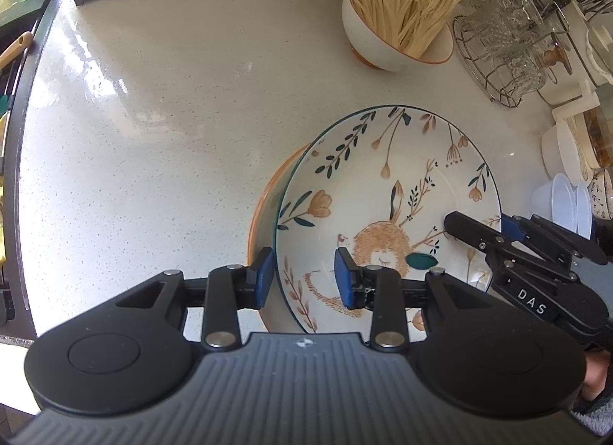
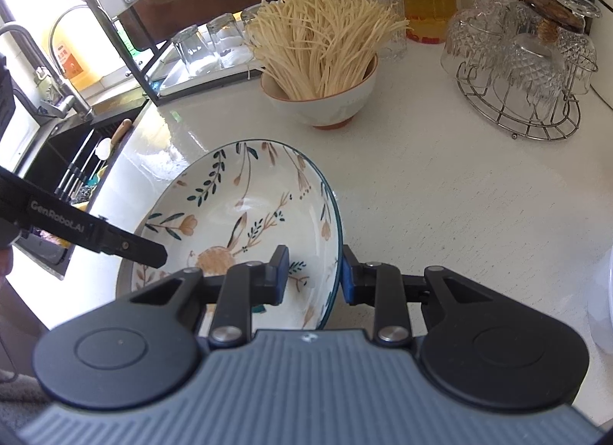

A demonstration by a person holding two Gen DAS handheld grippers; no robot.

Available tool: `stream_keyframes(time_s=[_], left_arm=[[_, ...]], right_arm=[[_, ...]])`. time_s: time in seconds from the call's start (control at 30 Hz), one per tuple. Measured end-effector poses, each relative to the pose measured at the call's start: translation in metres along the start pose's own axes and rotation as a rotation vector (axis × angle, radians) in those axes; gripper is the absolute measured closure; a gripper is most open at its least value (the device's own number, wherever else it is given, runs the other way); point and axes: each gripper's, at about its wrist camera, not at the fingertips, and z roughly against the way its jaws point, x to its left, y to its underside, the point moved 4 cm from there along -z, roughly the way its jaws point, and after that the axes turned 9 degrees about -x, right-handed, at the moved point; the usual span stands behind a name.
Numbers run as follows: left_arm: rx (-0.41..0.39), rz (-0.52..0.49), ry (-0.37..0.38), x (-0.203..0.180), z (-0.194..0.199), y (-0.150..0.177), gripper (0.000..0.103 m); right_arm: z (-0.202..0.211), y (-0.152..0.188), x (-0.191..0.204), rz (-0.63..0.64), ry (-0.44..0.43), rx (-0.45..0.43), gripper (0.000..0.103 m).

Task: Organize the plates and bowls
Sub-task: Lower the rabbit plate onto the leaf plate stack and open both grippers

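White speckled desk point(image 1: 153, 138) carries a flower-and-rabbit plate point(image 1: 387, 192), tilted, its left edge over an orange-rimmed dish point(image 1: 264, 215) that lies beneath it. Left gripper point(image 1: 304, 278) straddles the plate's near-left rim: blue-padded fingers point(image 1: 264, 276) stand apart with the rim between them, pads not pressing on it. Right gripper point(image 2: 314, 276) straddles the plate's right rim point(image 2: 333, 215), fingers point(image 2: 281, 272) close on either side, one inside the plate and one outside; it appears to be gripping the rim and holding that side up. Plate is empty. Behind it a white bowl with an orange foot point(image 2: 325, 96) stands on the desk, stuffed with pale dry noodles point(image 2: 322, 46) sticking up. To the right a wire rack point(image 2: 521, 108) holds upturned cut glasses point(image 2: 528, 62). A jar of amber liquid point(image 2: 427, 4) stands at the back. Far right in the left wrist view, stacked white and clear plastic bowls point(image 1: 567, 200), contents not visible. Sink point(image 2: 57, 161) on the left holds utensils.
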Motion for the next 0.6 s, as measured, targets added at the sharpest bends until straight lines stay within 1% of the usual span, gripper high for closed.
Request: stream_keyframes(time_s=[0.2, 0.27, 0.33, 0.4, 0.5, 0.57, 0.6], left_arm=[[0.003, 0.015, -0.008, -0.001, 0.004, -0.002, 0.061], [0.005, 0.040, -0.007, 0.000, 0.004, -0.003, 0.060], [0.005, 0.058, 0.001, 0.001, 0.006, -0.003, 0.056], [0.006, 0.066, 0.009, 0.001, 0.008, -0.004, 0.054], [0.013, 0.072, 0.012, 0.002, 0.009, -0.005, 0.054], [0.011, 0.078, 0.011, 0.002, 0.011, -0.005, 0.052], [0.013, 0.075, 0.005, 0.002, 0.012, -0.006, 0.048]], right_arm=[[-0.003, 0.001, -0.002, -0.015, -0.016, 0.007, 0.072], [-0.004, 0.001, -0.003, -0.016, -0.016, 0.008, 0.072], [-0.005, 0.001, -0.003, -0.018, -0.017, 0.011, 0.072], [-0.008, 0.001, -0.004, -0.013, -0.016, 0.018, 0.072], [-0.009, 0.002, -0.003, -0.006, -0.015, 0.025, 0.072], [-0.009, 0.002, -0.002, -0.005, -0.016, 0.027, 0.072], [-0.009, 0.002, -0.002, -0.004, -0.016, 0.027, 0.072]])
